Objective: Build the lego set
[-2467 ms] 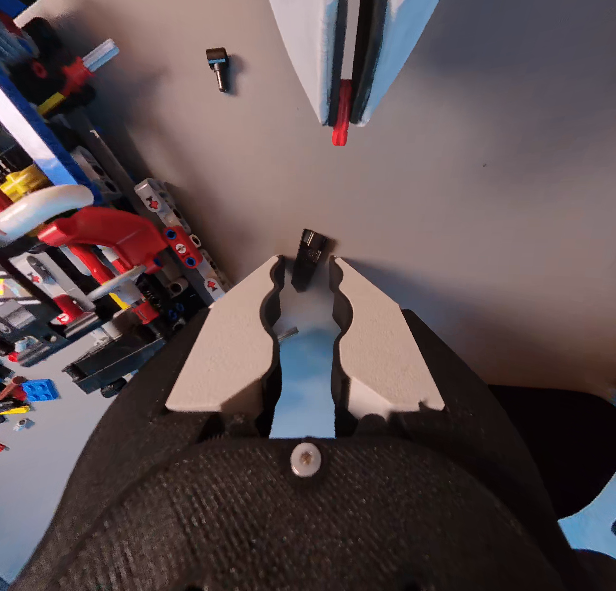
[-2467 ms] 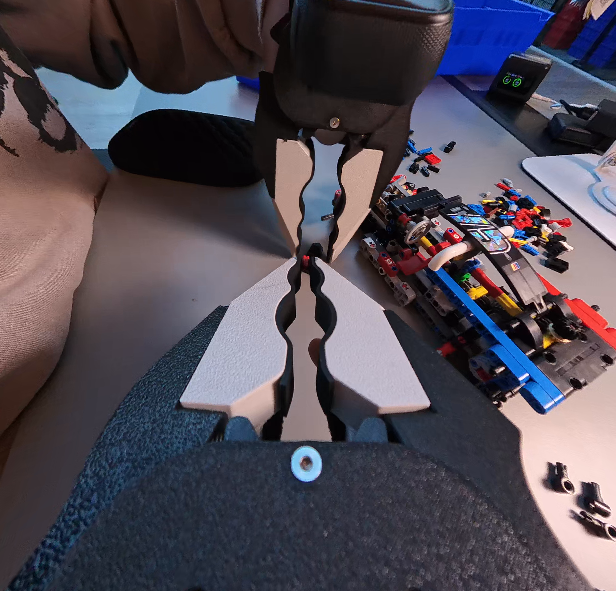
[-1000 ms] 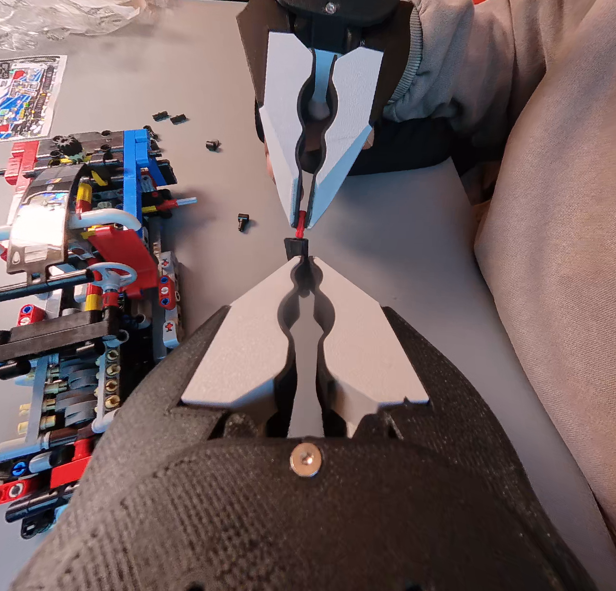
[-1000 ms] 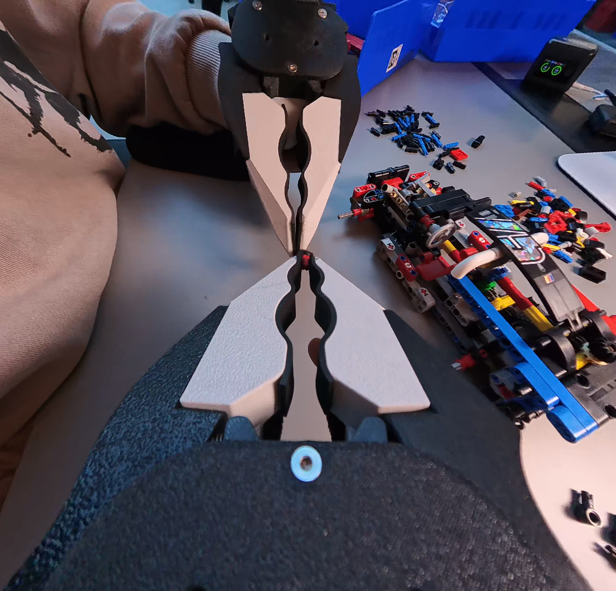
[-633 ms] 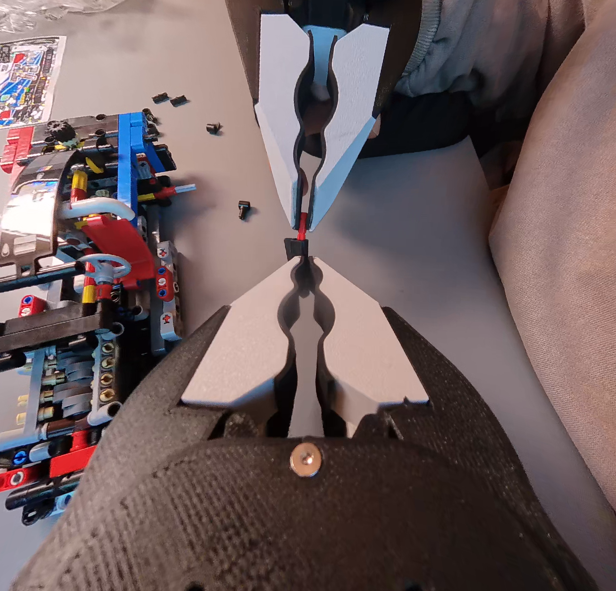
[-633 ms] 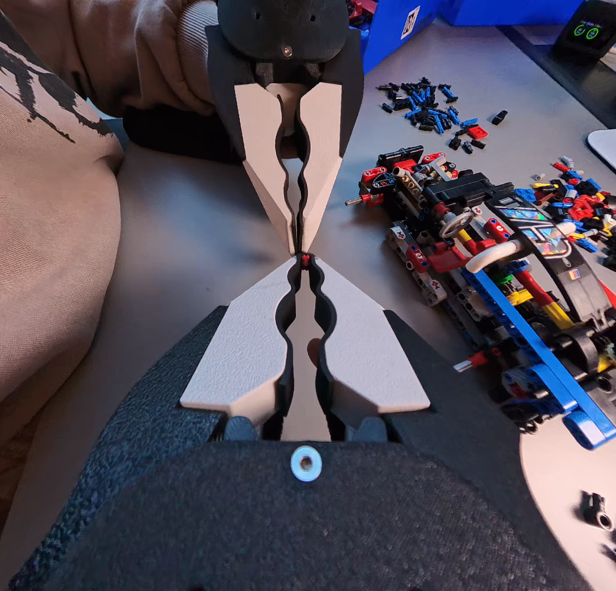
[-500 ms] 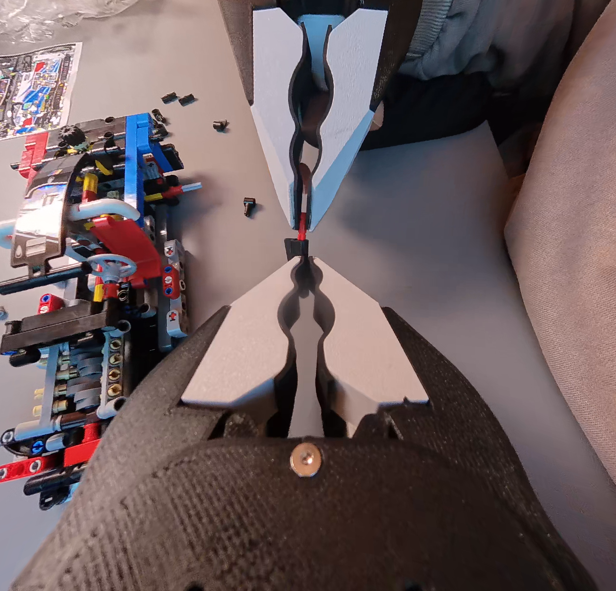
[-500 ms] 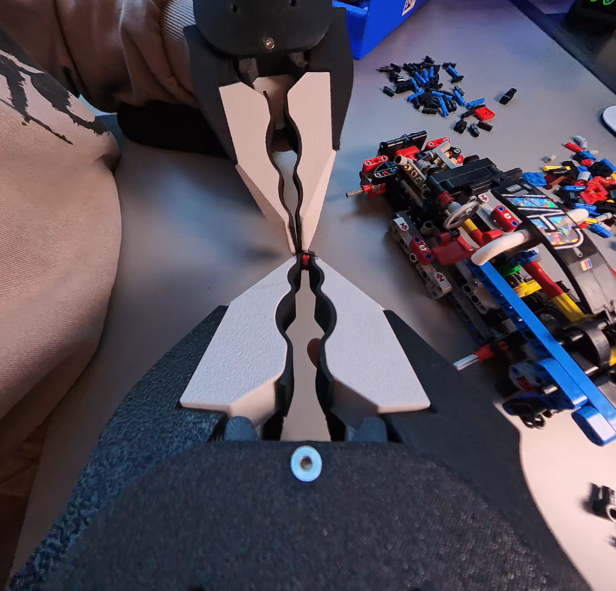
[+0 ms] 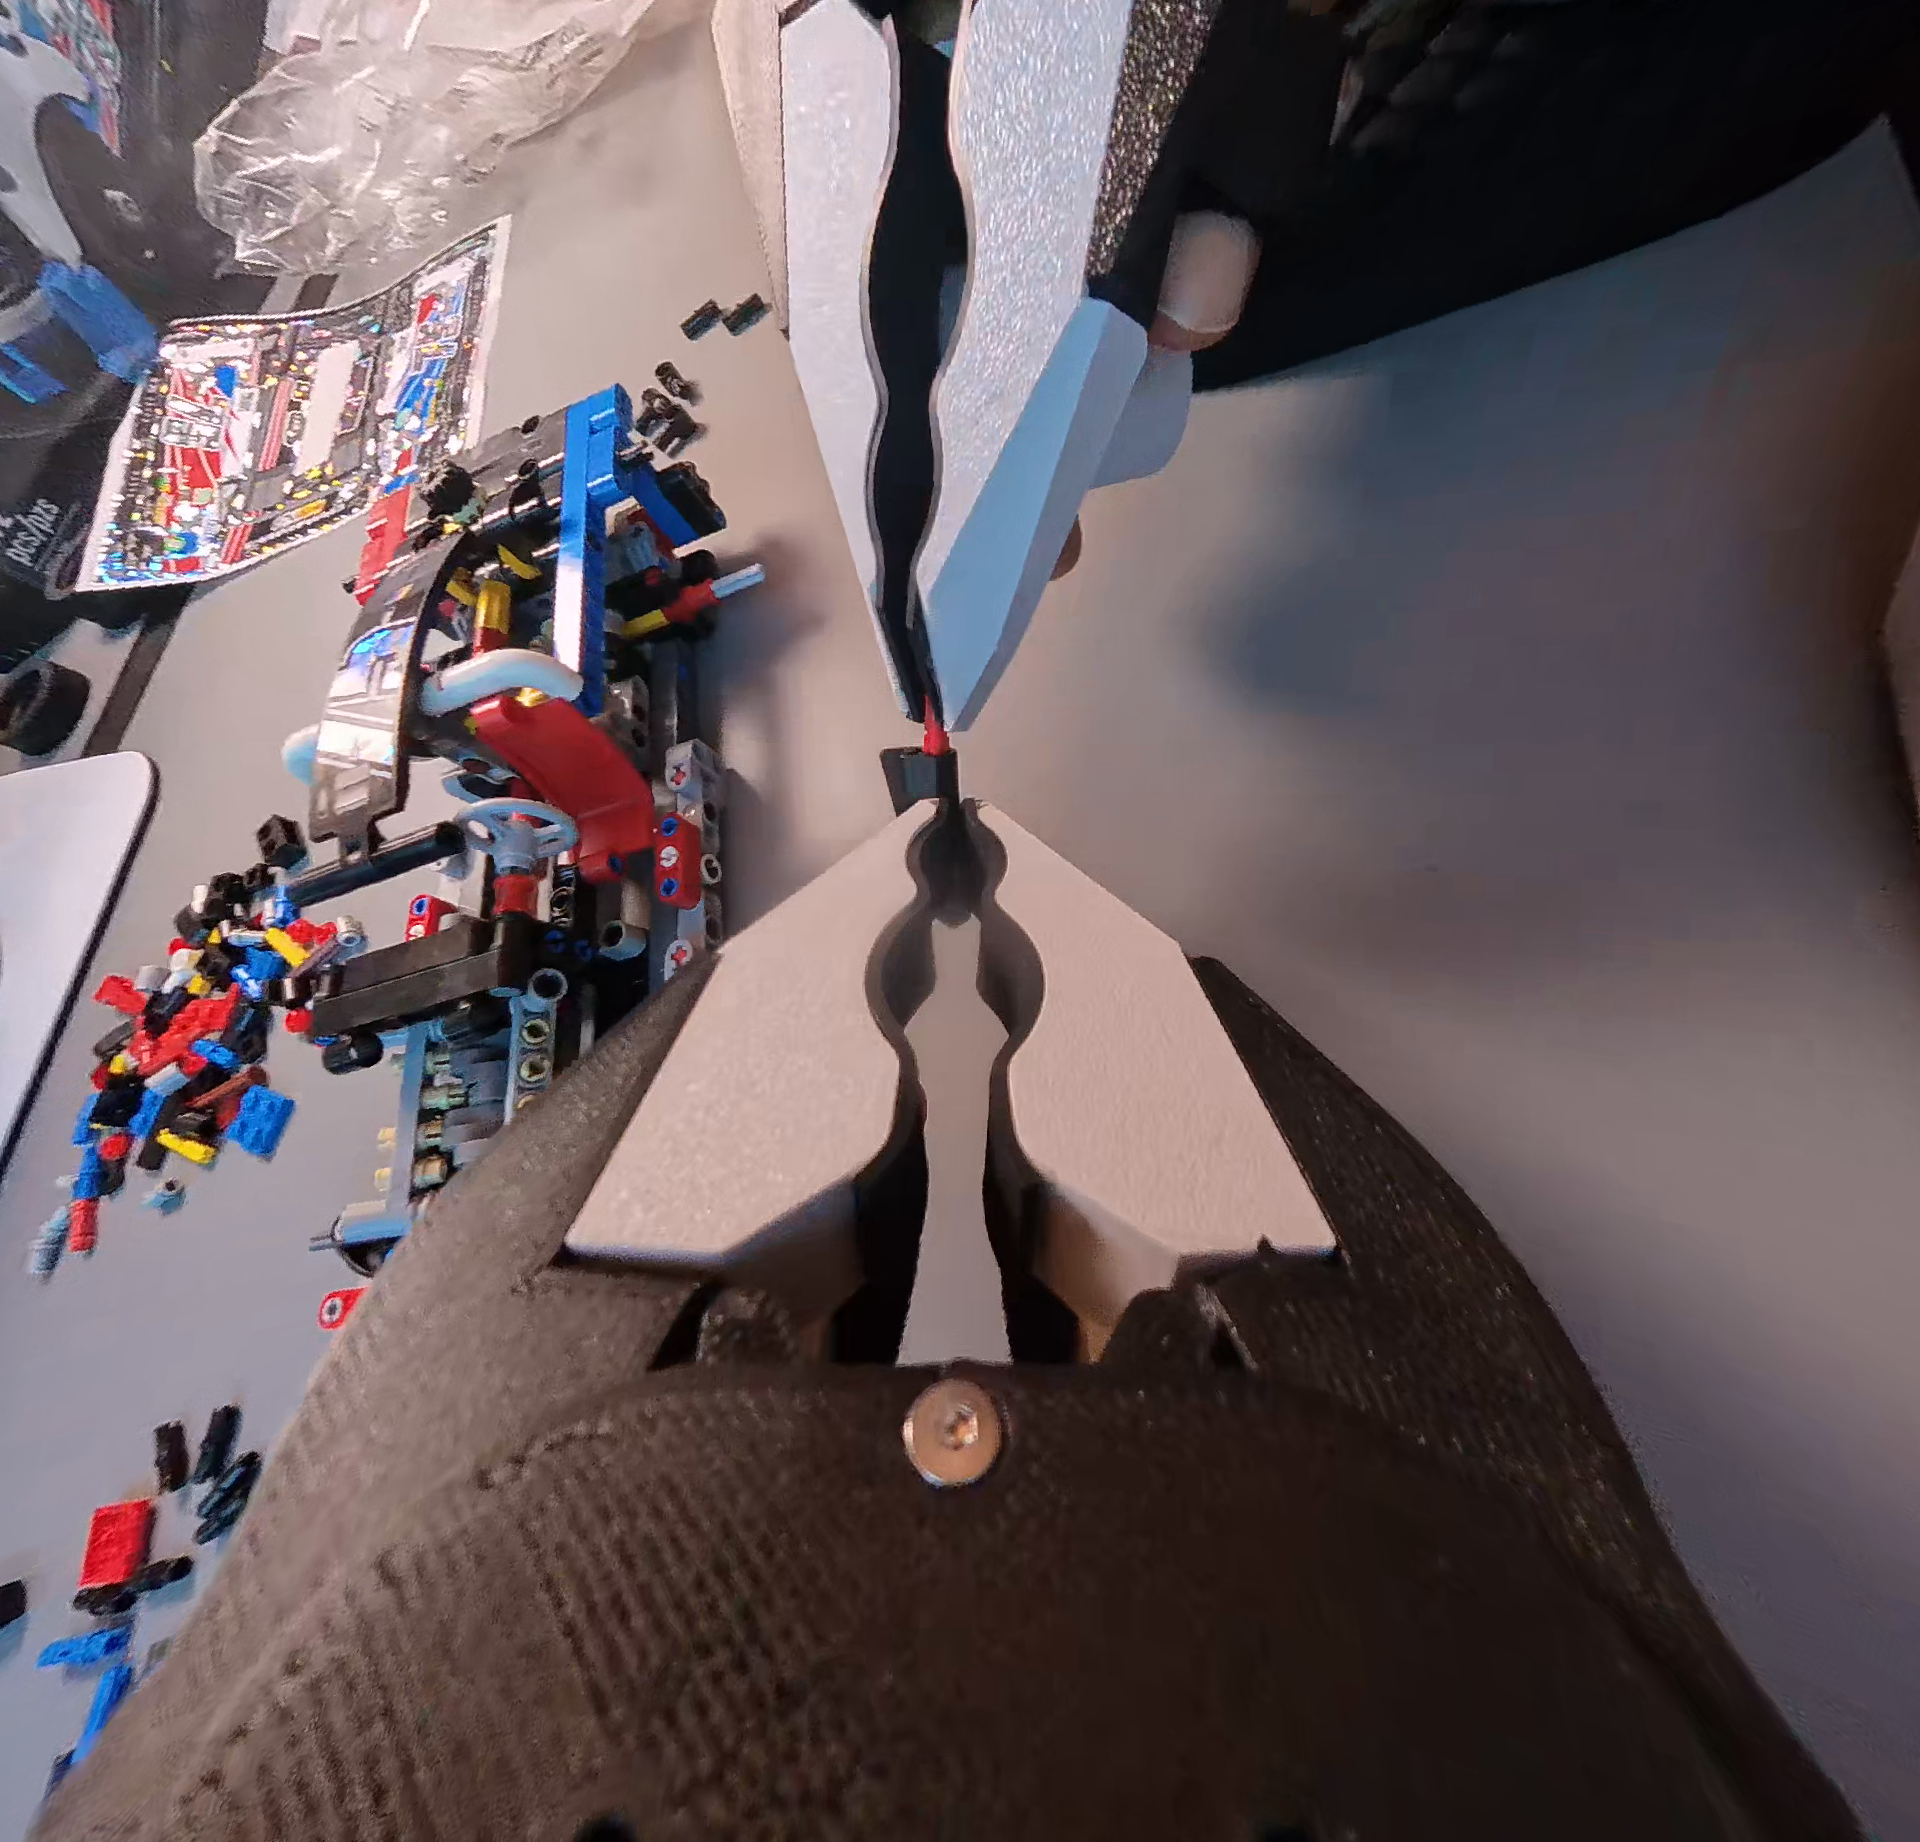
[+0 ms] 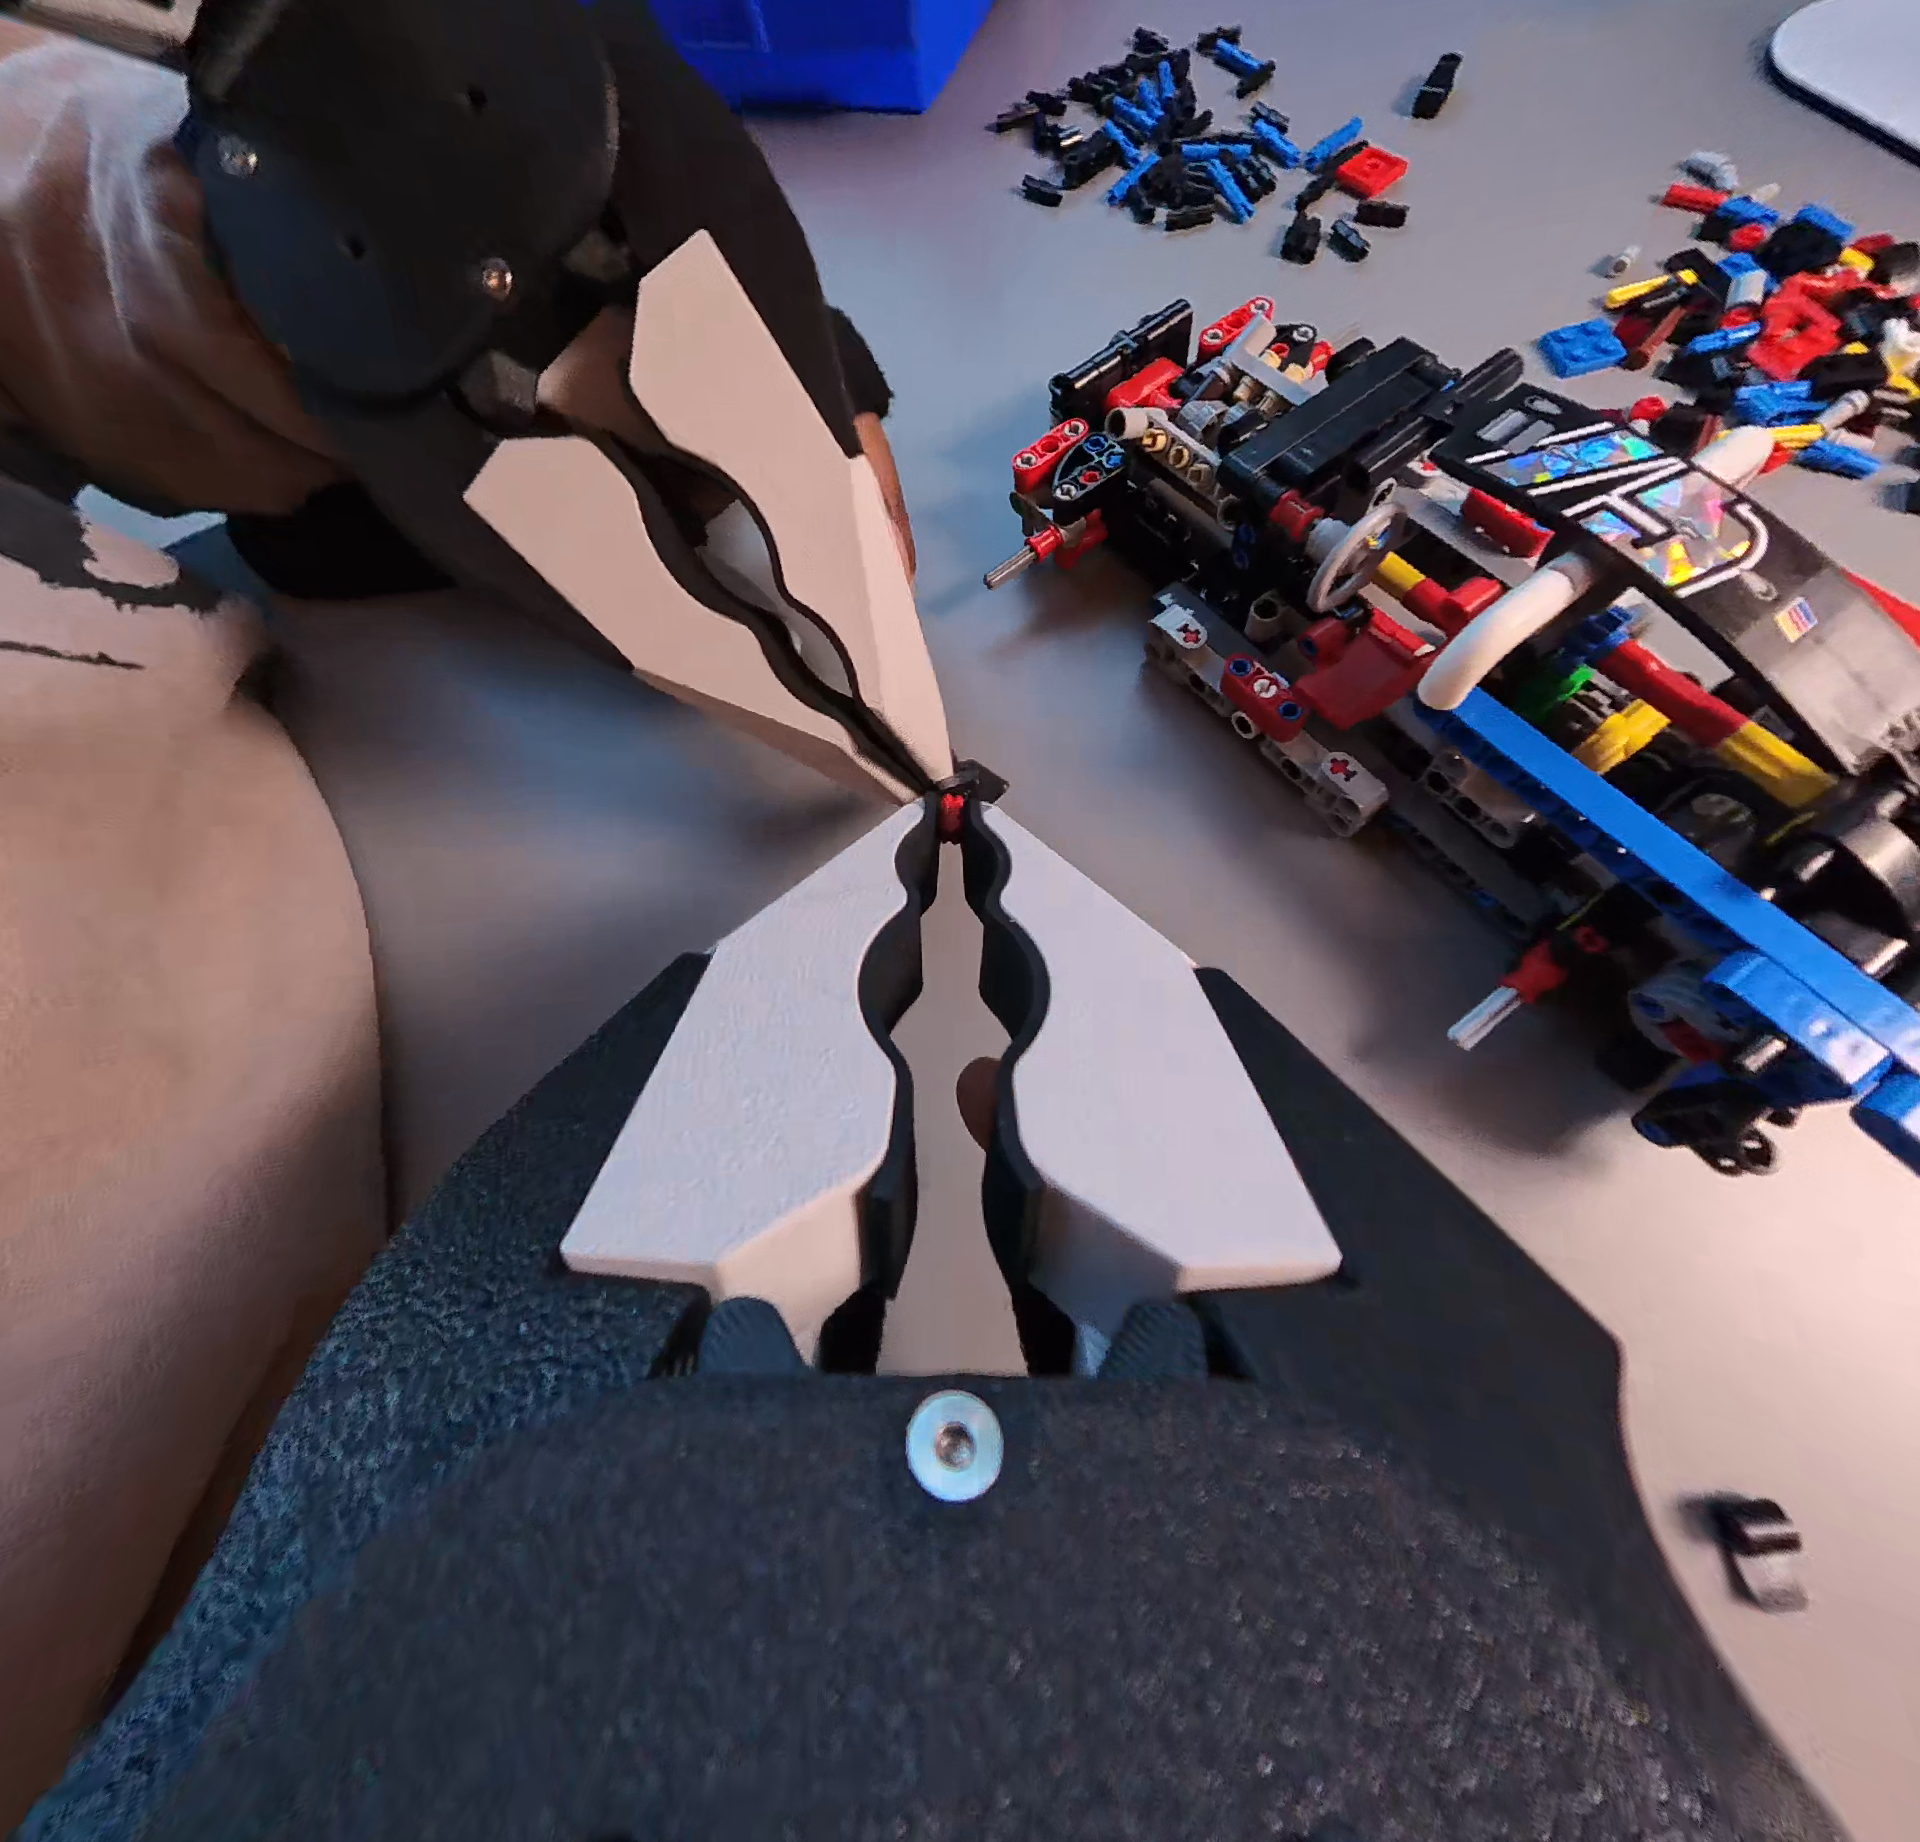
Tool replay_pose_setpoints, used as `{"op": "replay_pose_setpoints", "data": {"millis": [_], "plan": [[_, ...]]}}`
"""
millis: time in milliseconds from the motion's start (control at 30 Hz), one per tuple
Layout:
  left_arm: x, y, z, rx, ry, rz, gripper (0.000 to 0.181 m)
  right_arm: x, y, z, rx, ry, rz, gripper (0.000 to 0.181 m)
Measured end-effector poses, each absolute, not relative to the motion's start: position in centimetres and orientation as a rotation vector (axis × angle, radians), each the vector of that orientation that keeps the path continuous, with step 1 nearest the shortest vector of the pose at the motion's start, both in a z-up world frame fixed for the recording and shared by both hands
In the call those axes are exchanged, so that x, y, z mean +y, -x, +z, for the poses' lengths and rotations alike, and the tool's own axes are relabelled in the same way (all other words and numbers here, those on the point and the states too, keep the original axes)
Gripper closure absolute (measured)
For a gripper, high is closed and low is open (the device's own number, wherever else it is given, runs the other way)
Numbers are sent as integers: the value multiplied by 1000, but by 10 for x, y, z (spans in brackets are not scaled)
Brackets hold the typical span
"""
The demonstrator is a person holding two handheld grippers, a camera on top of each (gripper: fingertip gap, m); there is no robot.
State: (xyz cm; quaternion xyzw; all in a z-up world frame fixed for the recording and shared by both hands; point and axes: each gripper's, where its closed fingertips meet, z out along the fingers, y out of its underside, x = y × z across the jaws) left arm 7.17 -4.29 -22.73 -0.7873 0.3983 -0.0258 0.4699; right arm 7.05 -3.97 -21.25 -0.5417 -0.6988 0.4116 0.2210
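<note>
My left gripper [image 9: 943, 810] is shut on a small black connector [image 9: 914, 776], held above the grey table. My right gripper [image 10: 948, 813] is shut on a thin red axle pin [image 10: 948, 807]. The two grippers meet tip to tip, and the red pin [image 9: 935, 741] enters the black connector [image 10: 971, 782]. In the left wrist view the right gripper [image 9: 928, 717] comes down from the top. In the right wrist view the left gripper [image 10: 930, 774] comes in from the upper left. The partly built car model [image 10: 1507, 649] lies to the right; it also shows in the left wrist view [image 9: 520, 774].
Loose pieces lie in piles [image 10: 1184, 161], [image 10: 1787, 327] beyond the car, and in the left wrist view [image 9: 187, 1054]. A blue bin [image 10: 769, 5] stands at the back. A printed sheet [image 9: 301, 452] and clear bags [image 9: 416, 99] lie behind the car. The person's torso [image 10: 156, 961] is close on the left. My two grippers' fingertips are within a few centimetres of each other.
Both grippers have rotated and tilted while staying tip to tip. The left gripper now comes in from the upper left in the right wrist view. The pin sits deeper in the connector.
</note>
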Motion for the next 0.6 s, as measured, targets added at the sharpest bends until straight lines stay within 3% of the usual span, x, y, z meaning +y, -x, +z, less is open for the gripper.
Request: {"op": "replay_pose_setpoints", "data": {"millis": [600], "plan": [[-49,-82,-234,1150,1818,96,181,-44,-78,-223,-1924,1614,1217,180]]}}
